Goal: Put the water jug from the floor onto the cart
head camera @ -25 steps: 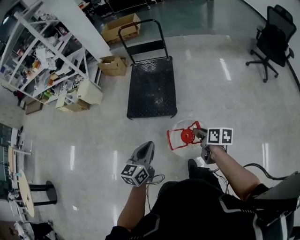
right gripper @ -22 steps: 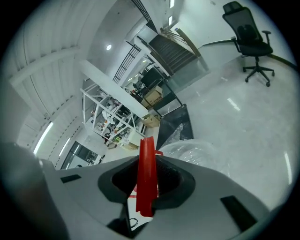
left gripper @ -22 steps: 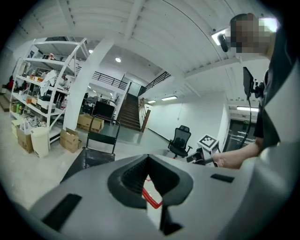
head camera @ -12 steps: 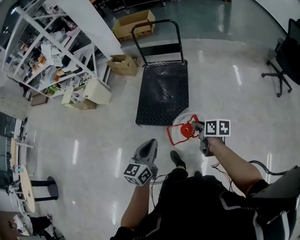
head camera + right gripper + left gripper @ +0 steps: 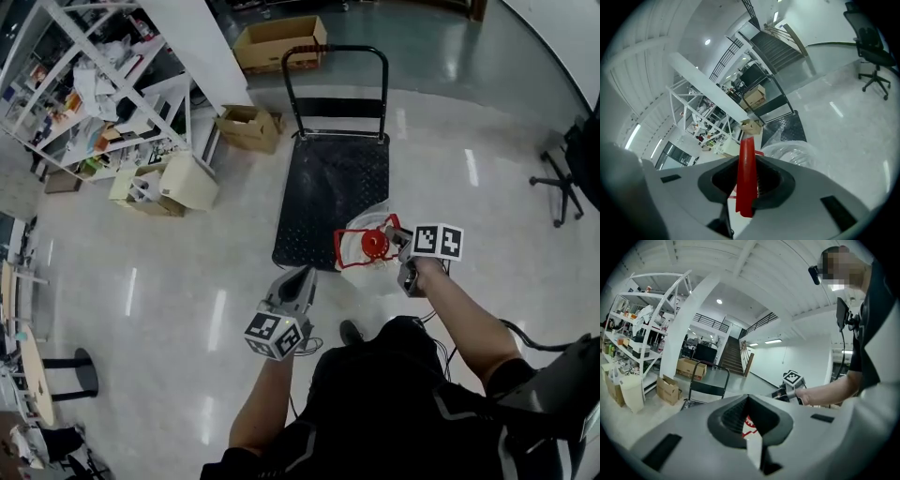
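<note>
The clear water jug (image 5: pixel 367 246), with a red cap and a red handle frame, hangs in the air over the near right corner of the black platform cart (image 5: pixel 328 187). My right gripper (image 5: pixel 401 253) is shut on the jug's red handle (image 5: pixel 746 180); the clear body (image 5: pixel 799 153) shows just beyond the jaws (image 5: pixel 749 164), with the cart (image 5: pixel 787 127) behind it. My left gripper (image 5: pixel 298 281) sits to the left of the jug, tapered shut with nothing held, pointing at the cart's near edge. In the left gripper view (image 5: pixel 749 401) the cart's push handle (image 5: pixel 708 373) stands ahead.
Metal shelving (image 5: pixel 84 84) full of clutter stands at the far left, with a white box (image 5: pixel 187 183) and a cardboard box (image 5: pixel 248 127) between it and the cart. Another cardboard box (image 5: pixel 281 42) lies beyond the push handle. An office chair (image 5: pixel 581 150) is at the right edge.
The person has walked toward the cart with both grippers carried along. The jug, still held by its handle, went from over the bare floor to over the cart's near right corner.
</note>
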{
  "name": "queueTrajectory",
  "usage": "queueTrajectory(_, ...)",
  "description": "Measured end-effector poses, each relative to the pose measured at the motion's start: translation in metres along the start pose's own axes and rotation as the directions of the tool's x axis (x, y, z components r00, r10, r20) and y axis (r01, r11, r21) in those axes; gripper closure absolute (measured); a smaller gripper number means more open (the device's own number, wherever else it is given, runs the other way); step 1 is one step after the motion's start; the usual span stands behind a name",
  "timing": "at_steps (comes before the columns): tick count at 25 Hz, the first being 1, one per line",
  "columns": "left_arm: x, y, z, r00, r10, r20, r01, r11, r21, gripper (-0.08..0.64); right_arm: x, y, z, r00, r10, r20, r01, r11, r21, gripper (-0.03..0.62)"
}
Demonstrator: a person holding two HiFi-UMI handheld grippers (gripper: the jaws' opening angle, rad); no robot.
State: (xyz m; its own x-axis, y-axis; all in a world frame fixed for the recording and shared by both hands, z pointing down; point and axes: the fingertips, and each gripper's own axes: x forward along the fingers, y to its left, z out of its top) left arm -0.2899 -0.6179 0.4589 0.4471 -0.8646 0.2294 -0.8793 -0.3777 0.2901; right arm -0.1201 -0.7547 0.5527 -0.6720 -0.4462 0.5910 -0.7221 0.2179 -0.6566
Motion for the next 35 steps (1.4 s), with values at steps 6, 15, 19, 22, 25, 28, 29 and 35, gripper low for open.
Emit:
queueTrajectory(6, 0.043, 0.050, 0.014, 0.999, 0.040, -0.033, -0.041, 0.999, -0.023, 0.569, 0.088, 0.007, 0.045, 0.998, 0.019, -0.055, -0.018, 1.000, 0.009, 0.511)
queueTrajectory(15, 0.109, 0.130, 0.040, 0.984, 0.145, -0.105, -0.152, 0.987, -0.056, 0.569, 0.226, 0.023, 0.100, 0.984, 0.068, -0.162, -0.067, 0.998, 0.010, 0.511)
queueTrajectory(19, 0.128, 0.155, 0.043, 0.975, 0.191, -0.115, -0.201, 0.977, -0.076, 0.569, 0.278, 0.030, 0.111, 0.974, 0.084, -0.209, -0.087, 0.996, -0.005, 0.511)
queueTrajectory(22, 0.133, 0.174, 0.041, 0.967, 0.218, -0.132, -0.231, 0.969, -0.092, 0.569, 0.317, 0.037, 0.114, 0.967, 0.089, -0.237, -0.094, 0.995, -0.011, 0.511)
queueTrajectory(25, 0.133, 0.186, 0.035, 0.960, 0.240, -0.146, -0.257, 0.960, -0.108, 0.569, 0.348, 0.039, 0.114, 0.962, 0.090, -0.257, -0.098, 0.995, -0.017, 0.511)
queueTrajectory(28, 0.131, 0.195, 0.023, 0.949, 0.265, -0.170, -0.288, 0.948, -0.132, 0.569, 0.370, 0.034, 0.110, 0.957, 0.087, -0.275, -0.096, 0.995, -0.018, 0.511)
queueTrajectory(29, 0.131, 0.198, 0.019, 0.947, 0.271, -0.175, -0.296, 0.945, -0.140, 0.569, 0.376, 0.032, 0.110, 0.957, 0.089, -0.275, -0.097, 0.995, -0.017, 0.511)
queueTrajectory(35, 0.136, 0.208, 0.011, 0.942, 0.277, -0.187, -0.307, 0.938, -0.159, 0.569, 0.386, 0.023, 0.122, 0.960, 0.101, -0.263, -0.099, 0.995, 0.022, 0.511)
